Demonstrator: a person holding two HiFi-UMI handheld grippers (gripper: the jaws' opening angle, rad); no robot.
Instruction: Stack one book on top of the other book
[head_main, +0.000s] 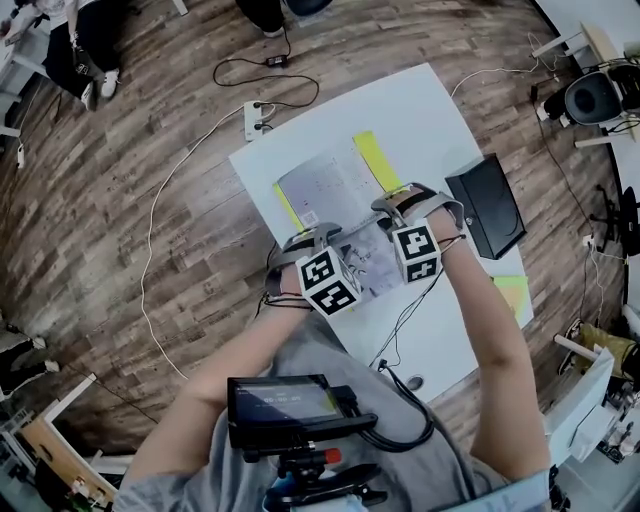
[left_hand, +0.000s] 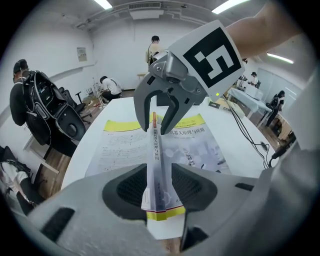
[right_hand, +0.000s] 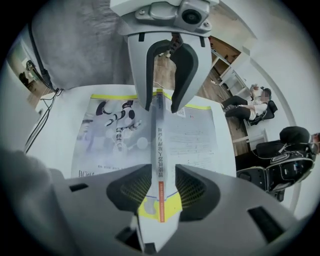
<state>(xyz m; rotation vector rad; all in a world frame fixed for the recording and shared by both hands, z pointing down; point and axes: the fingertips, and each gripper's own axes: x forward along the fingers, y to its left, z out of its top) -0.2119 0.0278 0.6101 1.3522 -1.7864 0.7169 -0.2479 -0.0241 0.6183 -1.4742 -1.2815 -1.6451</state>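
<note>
Over the middle of the white desk (head_main: 420, 120), the held book (left_hand: 155, 165) hangs between the two tools, clamped at each short end. The left gripper (left_hand: 159, 190) has its fingers (left_hand: 131, 189) part-way closed, with the pads pressed on both covers at one end. The right gripper (right_hand: 161, 192) grips the opposite end the same way, its fingers (right_hand: 131, 194) also half shut on the book.

The book stands on edge, with the spine facing up and the page edge facing down. Its long axis runs roughly level from one gripper to the other, across the person's front.

Directly beneath it a matching grey cover with yellow bands lies flat on the desk, showing on both sides of the spine. I take this for the lower book (head_main: 325, 185), though I can't tell if it lies closed or opened out. Its long side runs parallel to the book above.

The step in hand looks like the placing. The next move likely calls for both wrists to roll together so the book tips from on-edge to flat. Its edges should line up over the lower book before the fingers let go.
</note>
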